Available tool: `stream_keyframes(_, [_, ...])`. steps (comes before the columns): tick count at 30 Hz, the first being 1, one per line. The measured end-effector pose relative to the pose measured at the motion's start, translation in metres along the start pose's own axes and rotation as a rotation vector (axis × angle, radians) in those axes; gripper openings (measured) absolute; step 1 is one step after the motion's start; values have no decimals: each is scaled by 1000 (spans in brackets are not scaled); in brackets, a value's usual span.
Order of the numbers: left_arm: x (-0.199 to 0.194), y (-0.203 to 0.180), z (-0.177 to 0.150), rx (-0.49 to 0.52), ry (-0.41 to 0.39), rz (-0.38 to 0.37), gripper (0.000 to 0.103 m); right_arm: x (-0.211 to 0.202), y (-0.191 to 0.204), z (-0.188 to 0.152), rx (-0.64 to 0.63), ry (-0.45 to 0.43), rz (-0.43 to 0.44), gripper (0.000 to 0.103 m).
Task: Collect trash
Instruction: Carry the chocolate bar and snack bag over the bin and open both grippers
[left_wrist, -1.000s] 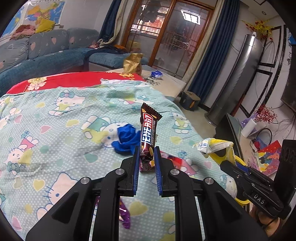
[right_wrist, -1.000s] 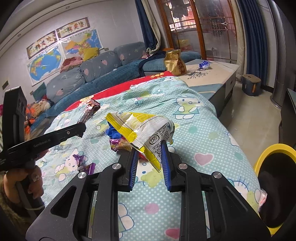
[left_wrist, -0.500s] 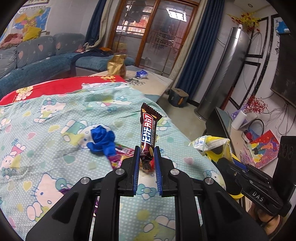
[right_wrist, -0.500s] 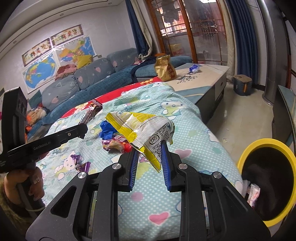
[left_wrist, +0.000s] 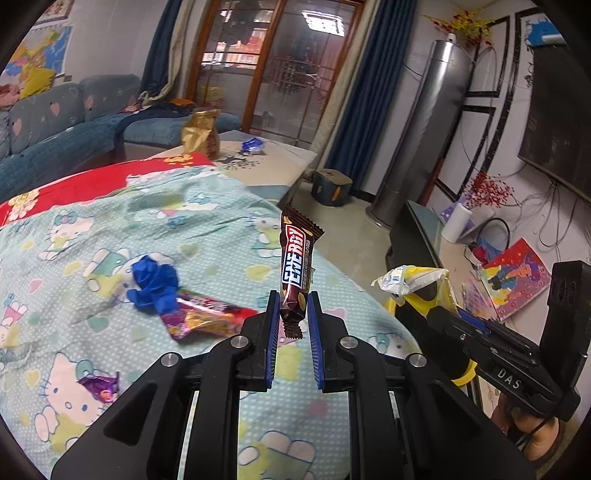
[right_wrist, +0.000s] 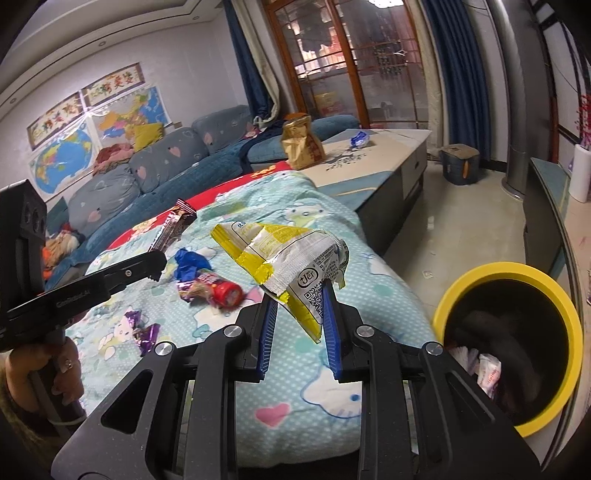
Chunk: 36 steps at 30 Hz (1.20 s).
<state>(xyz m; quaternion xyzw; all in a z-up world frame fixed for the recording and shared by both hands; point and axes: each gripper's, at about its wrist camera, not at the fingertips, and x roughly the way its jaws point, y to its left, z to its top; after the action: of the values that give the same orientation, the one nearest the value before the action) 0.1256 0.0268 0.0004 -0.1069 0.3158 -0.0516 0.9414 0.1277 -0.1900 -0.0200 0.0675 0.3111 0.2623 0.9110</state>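
The left gripper pinches an upright brown foil candy-bar wrapper by its lower end; the right gripper clamps a crumpled yellow-and-white plastic snack bag, with the yellow-rimmed black bin just to its right.

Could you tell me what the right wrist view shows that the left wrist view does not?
Only the right wrist view shows the open mouth of the yellow-rimmed bin with trash inside, and the wall maps. Only the left wrist view shows the red-and-yellow picture leaning on the floor. Both show the brown bar wrapper in the left tongs, the yellow snack bag in the right tongs, and the blue crumpled piece on the bedsheet.
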Motion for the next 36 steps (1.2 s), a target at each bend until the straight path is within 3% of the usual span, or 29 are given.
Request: stream_keyframes(36, [45,-119,-18,227,86,-156,15,-50,-120,-22,207,-65,-233,18])
